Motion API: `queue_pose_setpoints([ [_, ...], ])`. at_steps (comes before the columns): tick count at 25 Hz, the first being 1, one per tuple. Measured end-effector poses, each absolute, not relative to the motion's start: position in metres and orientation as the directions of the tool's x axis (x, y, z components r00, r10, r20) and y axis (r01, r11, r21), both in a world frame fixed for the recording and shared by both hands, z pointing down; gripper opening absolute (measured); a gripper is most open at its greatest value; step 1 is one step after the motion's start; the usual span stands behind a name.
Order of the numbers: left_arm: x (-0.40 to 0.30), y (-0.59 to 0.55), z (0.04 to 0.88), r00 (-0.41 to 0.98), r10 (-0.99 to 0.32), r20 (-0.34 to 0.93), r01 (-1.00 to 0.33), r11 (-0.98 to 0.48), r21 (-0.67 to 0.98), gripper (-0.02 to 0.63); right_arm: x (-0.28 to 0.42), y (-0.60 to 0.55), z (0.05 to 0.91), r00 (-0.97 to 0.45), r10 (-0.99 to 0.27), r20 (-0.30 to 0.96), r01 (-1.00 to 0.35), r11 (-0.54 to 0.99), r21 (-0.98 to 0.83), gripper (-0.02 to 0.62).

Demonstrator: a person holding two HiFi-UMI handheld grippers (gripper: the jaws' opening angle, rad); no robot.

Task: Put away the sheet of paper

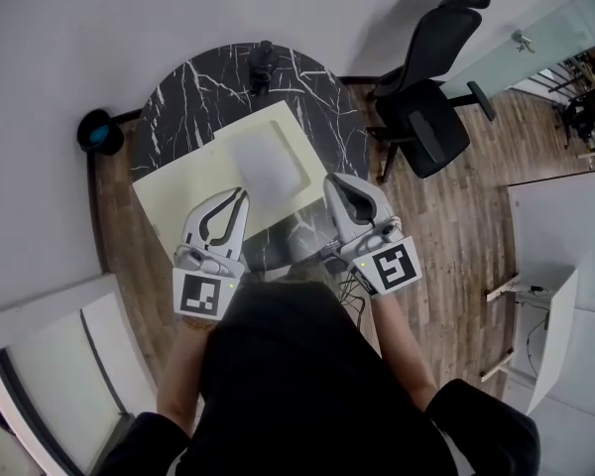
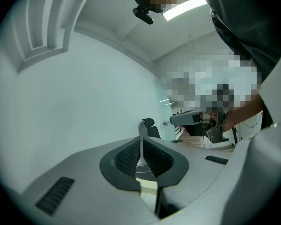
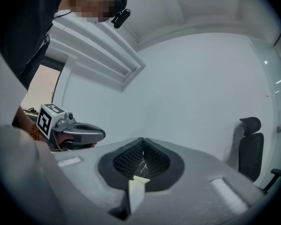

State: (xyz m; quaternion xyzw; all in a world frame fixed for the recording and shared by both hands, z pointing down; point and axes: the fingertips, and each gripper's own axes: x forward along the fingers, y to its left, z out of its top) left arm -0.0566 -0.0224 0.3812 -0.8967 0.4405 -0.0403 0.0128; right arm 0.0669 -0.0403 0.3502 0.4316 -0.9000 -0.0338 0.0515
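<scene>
- Although both tools are at the sheet (image 1: 193, 181), the task looks barely begun. The pale yellow sheet lies flat on the surface (image 1: 322, 117), spread from the centre out towards 7 o'clock. No place to put it away is in view.
- The left tool (image 1: 242, 194) is closed, tips together, over the sheet's near edge at about 6 o'clock.
- The right tool (image 1: 333, 180) is closed the same way, by the sheet's 4 o'clock corner.
- A pale yellow strip shows in the slit behind each tool's tips. I cannot tell whether that is a pinched edge or the sheet below seen through the gap.
- Left to do, as I judge it: a sure grip, the lift, and the carry-off.
- Count:
  - one sheet
  - one whitish patch (image 1: 266, 167) on the sheet, which may be a second sheet or glare
  - two tools
  - one surface
  - one chair (image 1: 426, 107) at 2 o'clock
  - one dark tub (image 1: 99, 132) on the floor at 9 o'clock
  - one small dark thing (image 1: 263, 65) on the rim at 12 o'clock
</scene>
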Motion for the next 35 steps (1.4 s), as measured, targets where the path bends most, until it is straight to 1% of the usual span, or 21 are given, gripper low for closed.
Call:
queue_pose_setpoints([
  [15, -0.0533, -0.0226, 0.3851, 0.611, -0.789, 0.066, -0.787, -0.615, -0.055, 0.026, 0.0702, -0.04, 0.3544, -0.611, -0.788, 0.074, -0.785, 0.615, 0.072, 0.0],
  [35, -0.0571, -0.0231, 0.3897, 0.605, -0.793, 0.07, -0.792, -0.608, -0.046, 0.026, 0.0659, -0.042, 0.3567, -0.619, -0.782, 0.068, -0.778, 0.623, 0.079, 0.0],
])
